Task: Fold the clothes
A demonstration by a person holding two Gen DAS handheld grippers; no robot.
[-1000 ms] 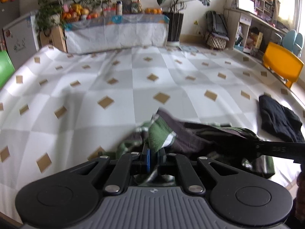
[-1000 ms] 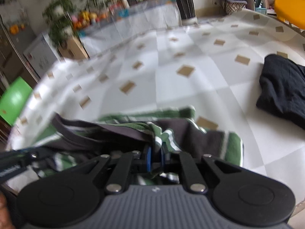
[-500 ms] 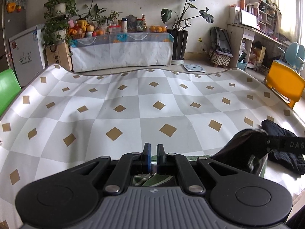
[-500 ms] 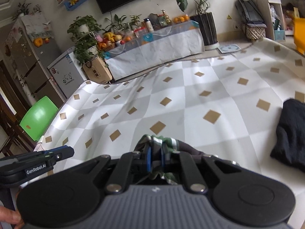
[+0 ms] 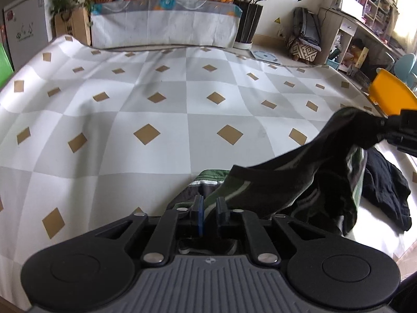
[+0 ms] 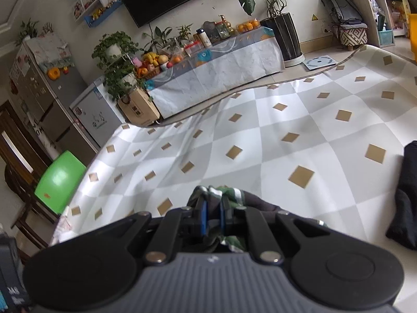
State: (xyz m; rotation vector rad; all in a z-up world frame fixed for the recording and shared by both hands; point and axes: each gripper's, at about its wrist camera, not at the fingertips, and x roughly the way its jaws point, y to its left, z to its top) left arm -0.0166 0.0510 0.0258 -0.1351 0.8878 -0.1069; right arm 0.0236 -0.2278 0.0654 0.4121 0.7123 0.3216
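A dark garment with green and white stripes (image 5: 294, 182) hangs stretched between my two grippers above the checkered cloth-covered table (image 5: 156, 104). My left gripper (image 5: 209, 207) is shut on one edge of it. My right gripper (image 6: 213, 210) is shut on another bunched edge of the striped garment (image 6: 229, 194). In the left wrist view the right gripper (image 5: 385, 127) holds the fabric up at the right, so the cloth slopes down toward my left gripper. A black garment (image 5: 385, 190) lies crumpled on the table at the right; it also shows in the right wrist view (image 6: 406, 195).
A yellow chair (image 5: 391, 96) stands past the table's right edge and a green chair (image 6: 58, 182) at its left. A covered sideboard with fruit and plants (image 5: 164, 23) stands behind the table. Shelves line the right wall.
Both grippers have lifted the striped garment off the table and drawn apart, so it now hangs stretched between them. The right gripper has risen higher.
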